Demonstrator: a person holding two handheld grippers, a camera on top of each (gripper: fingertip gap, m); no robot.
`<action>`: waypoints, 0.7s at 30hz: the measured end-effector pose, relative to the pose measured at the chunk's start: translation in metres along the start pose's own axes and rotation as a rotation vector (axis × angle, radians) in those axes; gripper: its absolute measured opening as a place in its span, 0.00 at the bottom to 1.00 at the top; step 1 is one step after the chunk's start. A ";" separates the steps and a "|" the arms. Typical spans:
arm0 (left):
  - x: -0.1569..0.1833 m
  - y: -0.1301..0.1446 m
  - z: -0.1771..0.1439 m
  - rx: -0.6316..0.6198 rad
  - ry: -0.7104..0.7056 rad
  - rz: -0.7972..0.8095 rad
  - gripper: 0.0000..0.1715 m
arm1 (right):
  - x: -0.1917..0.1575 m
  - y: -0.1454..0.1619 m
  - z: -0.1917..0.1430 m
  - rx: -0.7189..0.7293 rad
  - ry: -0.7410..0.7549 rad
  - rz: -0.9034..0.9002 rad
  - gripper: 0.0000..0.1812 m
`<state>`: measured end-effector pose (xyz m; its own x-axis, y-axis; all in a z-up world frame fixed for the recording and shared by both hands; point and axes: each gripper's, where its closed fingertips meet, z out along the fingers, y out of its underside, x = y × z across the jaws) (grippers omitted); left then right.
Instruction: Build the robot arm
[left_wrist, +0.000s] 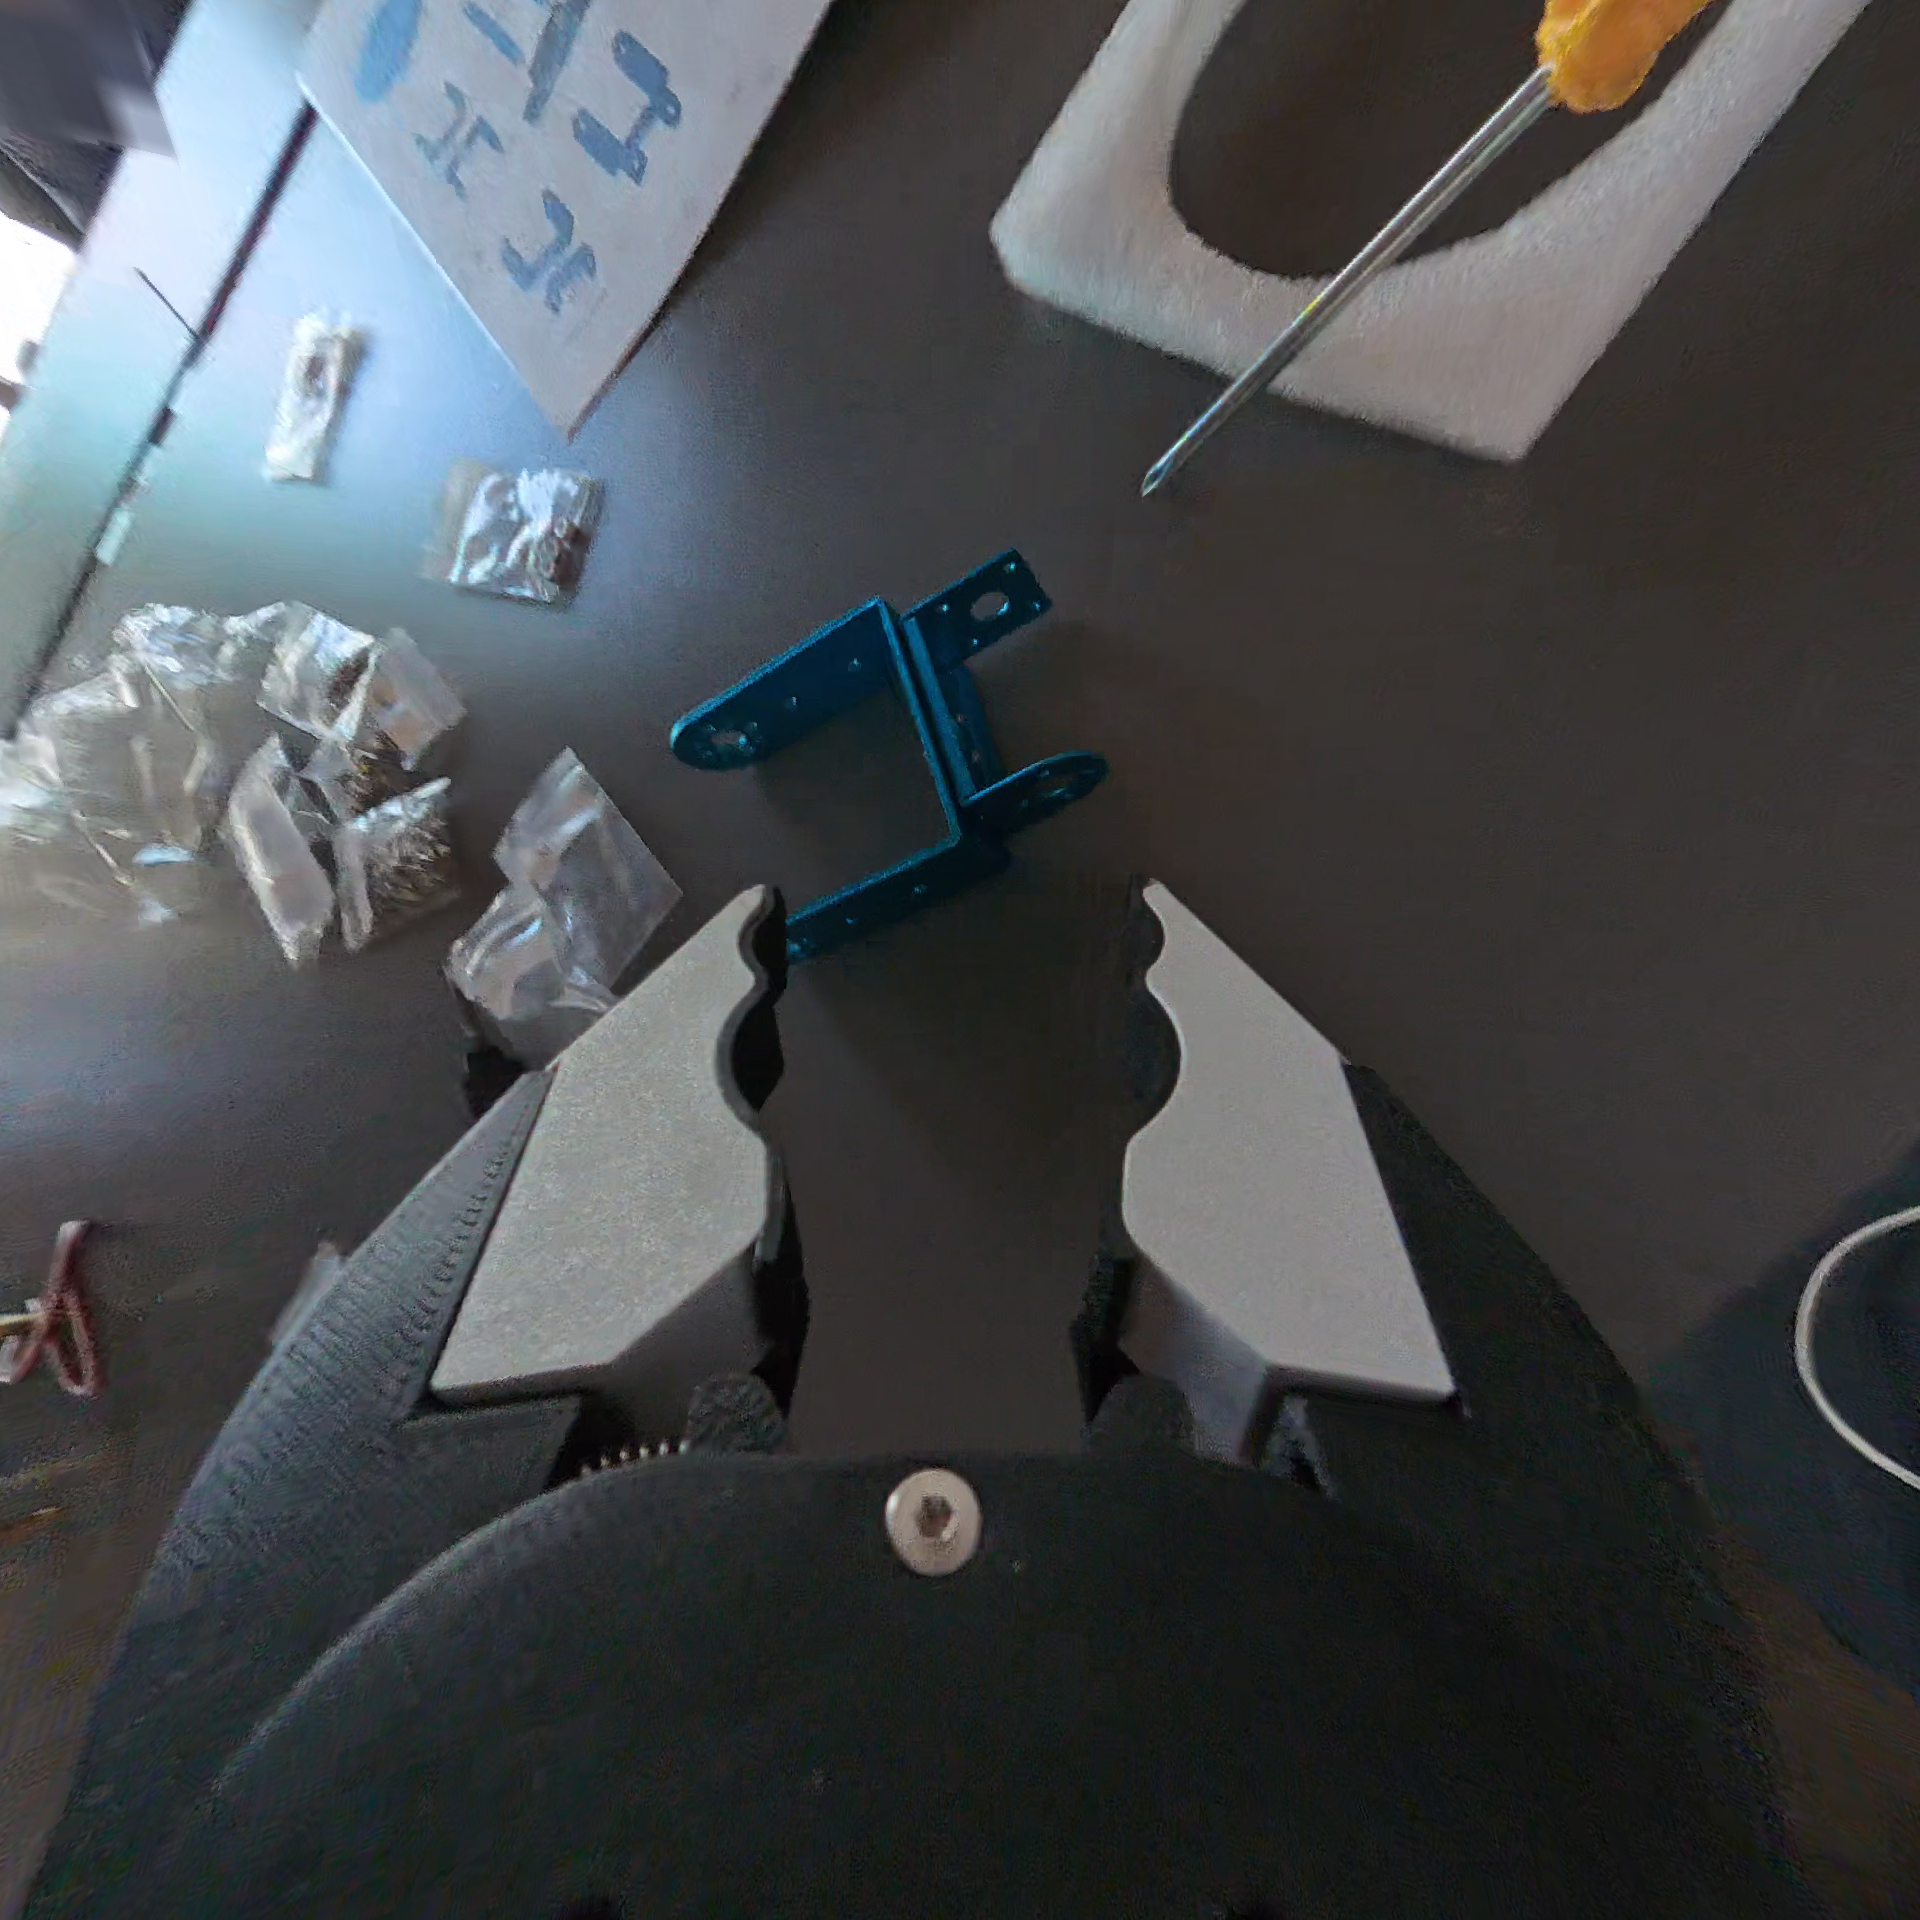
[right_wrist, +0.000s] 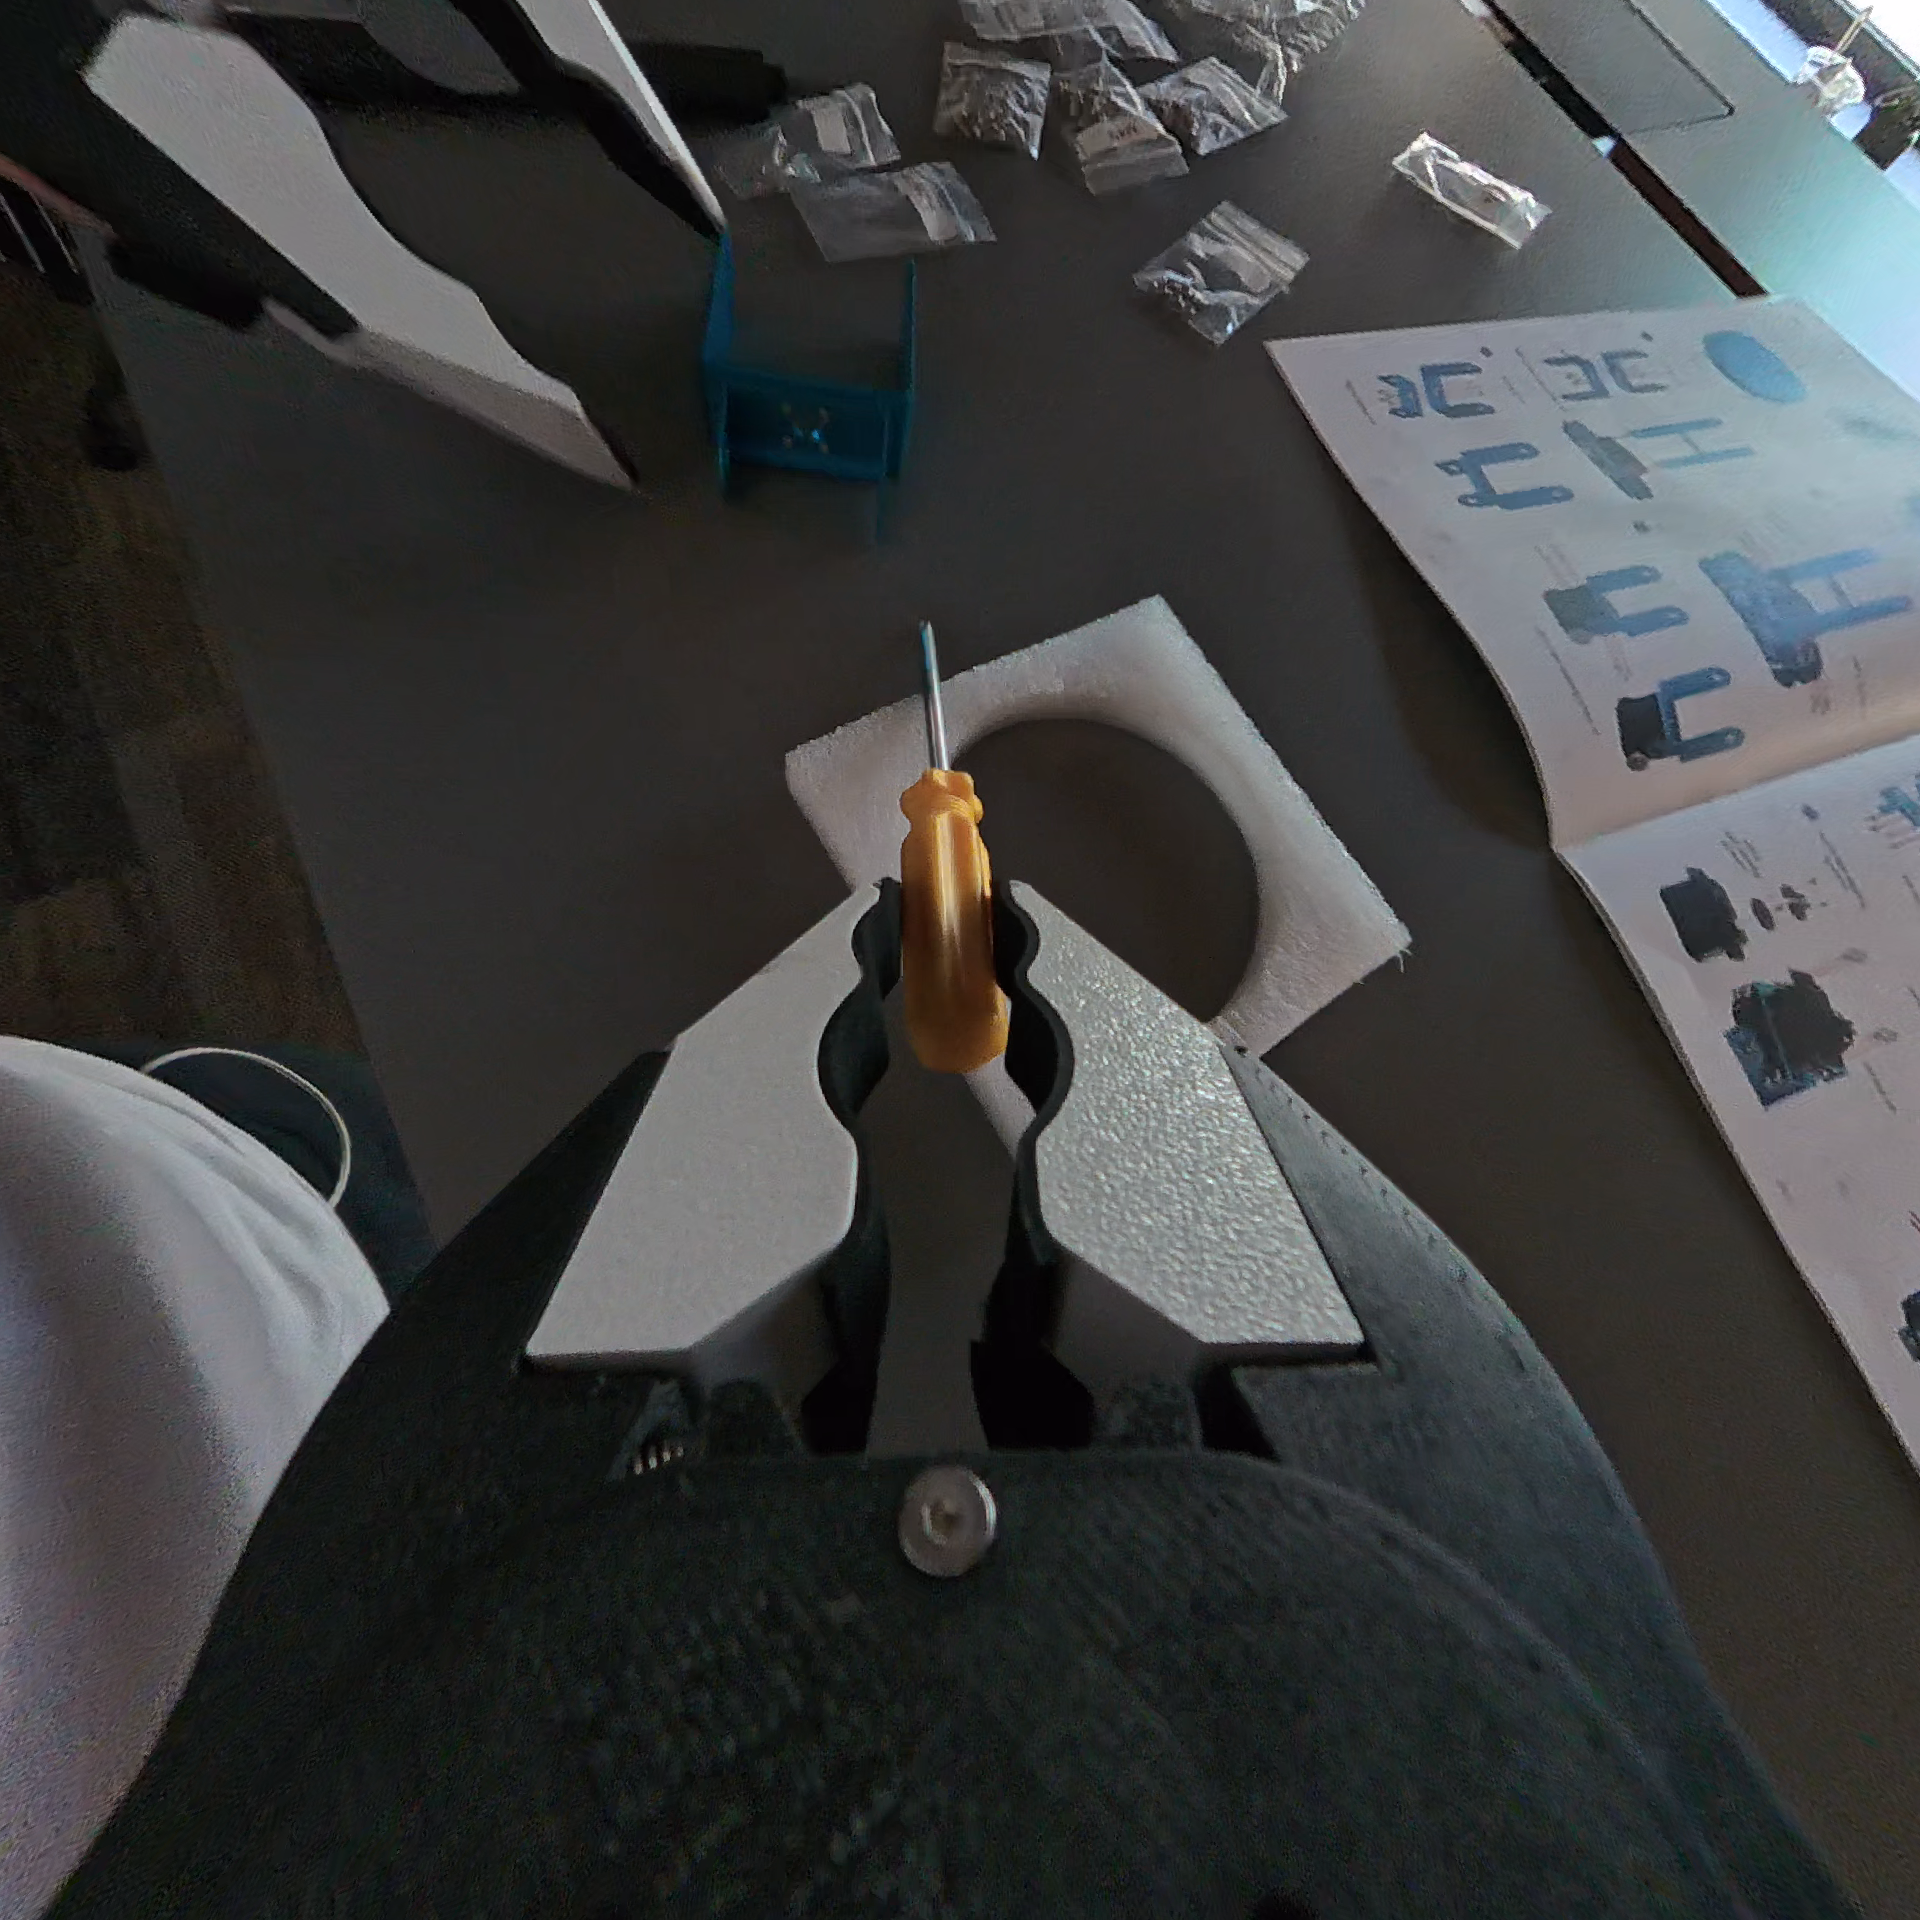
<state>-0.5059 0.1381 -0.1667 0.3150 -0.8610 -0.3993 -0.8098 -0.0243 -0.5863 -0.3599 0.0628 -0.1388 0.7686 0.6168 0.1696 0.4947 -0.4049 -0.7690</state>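
Note:
A blue metal bracket assembly lies on the dark table just ahead of my left gripper, which is open and empty, its left fingertip close to one bracket arm. My right gripper is shut on the yellow handle of a screwdriver, whose shaft points forward over a white foam piece. The screwdriver also shows in the left wrist view at the upper right, above the foam. The bracket and the left gripper show at the top left of the right wrist view.
Several small clear bags of hardware lie left of the bracket, also shown in the right wrist view. An open instruction booklet lies at the right; it also shows in the left wrist view. A person's white sleeve is at the lower left. One gripper's finger ends stand about 15 cm off the other's. The bracket sits 4 cm or so from the ends of my left fingers. It is also in sight in the left wrist view.

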 end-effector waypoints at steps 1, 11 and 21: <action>-0.001 0.001 -0.004 0.012 0.038 -0.037 0.38 | 0.004 0.007 -0.004 -0.007 0.001 0.010 0.09; -0.014 -0.034 -0.012 0.092 0.588 -0.449 0.17 | -0.022 -0.016 -0.023 0.219 0.009 0.156 0.08; -0.009 -0.029 -0.001 0.037 0.836 -0.675 0.19 | -0.047 -0.006 0.020 0.131 0.062 0.119 0.08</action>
<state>-0.4862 0.1455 -0.1456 0.2413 -0.7499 0.6159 -0.5749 -0.6218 -0.5319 -0.4068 0.0500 -0.1547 0.8439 0.5256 0.1074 0.3449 -0.3782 -0.8591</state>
